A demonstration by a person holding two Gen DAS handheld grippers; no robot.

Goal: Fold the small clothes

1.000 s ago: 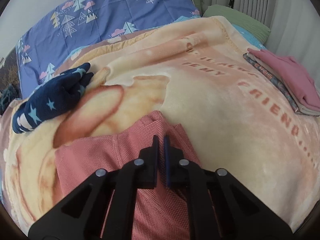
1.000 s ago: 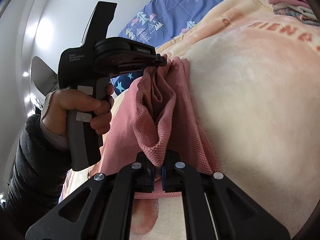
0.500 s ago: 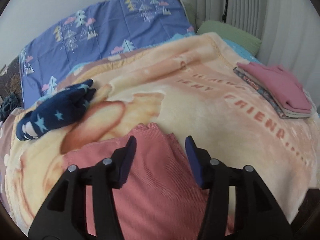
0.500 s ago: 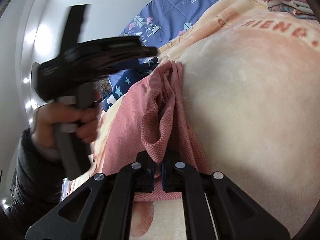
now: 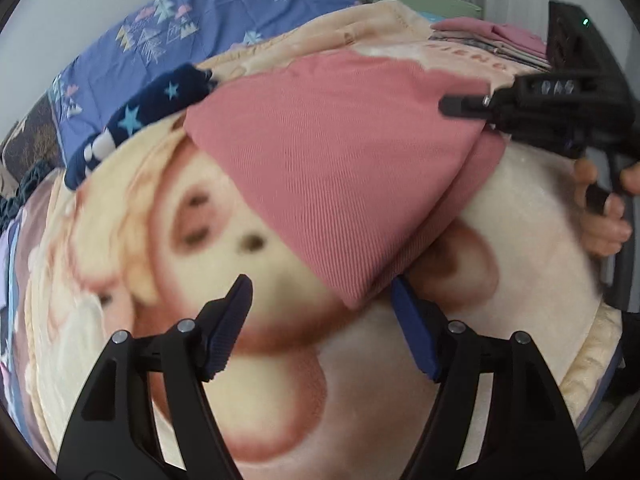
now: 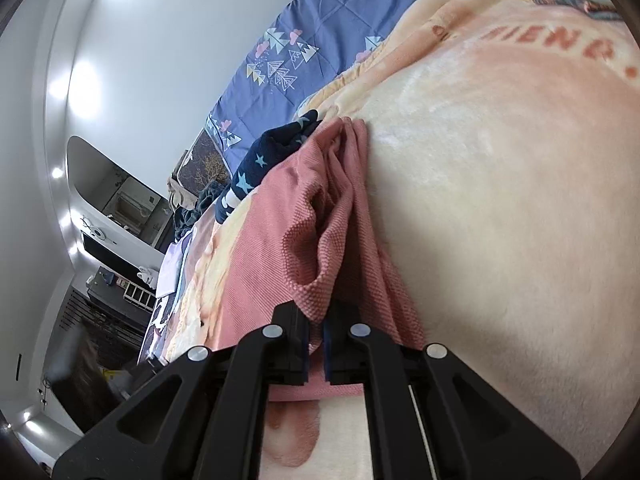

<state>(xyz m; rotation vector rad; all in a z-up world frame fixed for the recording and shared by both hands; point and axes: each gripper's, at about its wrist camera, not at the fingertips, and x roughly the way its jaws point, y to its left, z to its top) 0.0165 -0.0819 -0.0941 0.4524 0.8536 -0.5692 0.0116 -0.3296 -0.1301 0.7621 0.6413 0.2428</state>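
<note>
Pink garment [image 5: 332,168] lies folded on our peach blanket [image 5: 520,208], its near corner reaching between the fingers of our left gripper [image 5: 322,320] — those stand spread wide, holding nothing. Our right gripper [image 6: 316,334] is pressed together on a bunched edge of the garment — beside it, a navy star-print piece [image 5: 148,108].

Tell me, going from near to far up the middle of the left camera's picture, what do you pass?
Open left tongs → bear-print blanket → pink garment → navy star-print cloth → blue tree-print sheet.
</note>
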